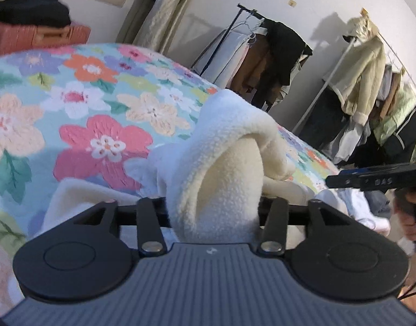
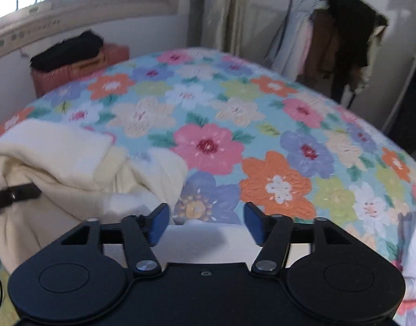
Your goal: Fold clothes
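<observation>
A cream fleece garment [image 1: 221, 163] bulges up between the fingers of my left gripper [image 1: 214, 209], which is shut on a thick fold of it above the flowered bedspread [image 1: 93, 114]. The fingertips are buried in the fleece. In the right wrist view the same fleece garment [image 2: 66, 160] hangs bunched at the left, with part of the left gripper's black finger showing at the left edge. My right gripper [image 2: 206, 225] is open above the bedspread [image 2: 262, 141], its blue pads [image 2: 159, 225] empty. The right gripper [image 1: 376, 180] also shows at the right edge of the left wrist view, held by a hand [image 1: 411, 222].
Clothes racks [image 1: 275, 57] with hanging garments line the white wall beyond the bed. A reddish case [image 2: 80, 70] with dark clothes on top stands under the window. More pale fabric [image 2: 414, 255] lies at the bed's right edge.
</observation>
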